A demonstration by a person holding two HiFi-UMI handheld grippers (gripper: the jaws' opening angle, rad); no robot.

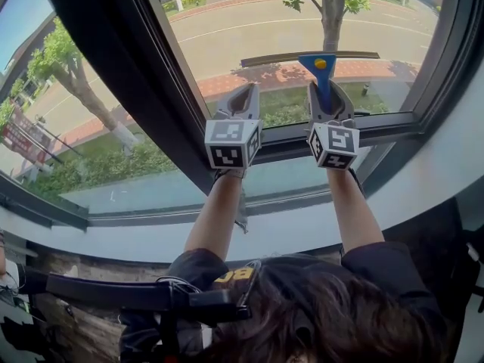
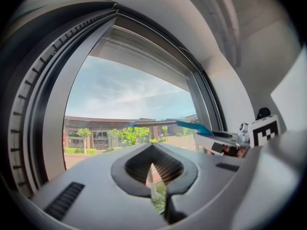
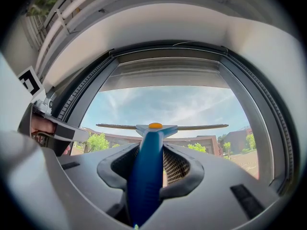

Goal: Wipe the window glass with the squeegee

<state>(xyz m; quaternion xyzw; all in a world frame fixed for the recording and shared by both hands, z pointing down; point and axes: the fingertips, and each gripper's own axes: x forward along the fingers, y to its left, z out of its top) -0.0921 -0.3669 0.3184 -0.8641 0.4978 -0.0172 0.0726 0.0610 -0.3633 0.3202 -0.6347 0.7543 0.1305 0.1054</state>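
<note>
- Squeegee point(image 1: 324, 76) handle is clamped in the right gripper point(image 1: 330, 98); blade lies against the window glass point(image 1: 249, 29).
- Left gripper point(image 1: 236, 106) is held closed, empty, alongside.
- Wiping stroke judged in hand; an even pull with steady pressure is called for next.

The lower end of the squeegee point(image 1: 318, 63) handle is hidden inside the right gripper point(image 1: 326, 89). In the right gripper view, the handle runs off the picture's lower edge. Contact between blade and window glass point(image 1: 249, 29) cannot be told. Both hands are hidden behind the left gripper point(image 1: 243, 89) and the right gripper. The window frame point(image 1: 106, 59) is cut off at each picture's edges. Distant buildings are too small to detail.
</note>
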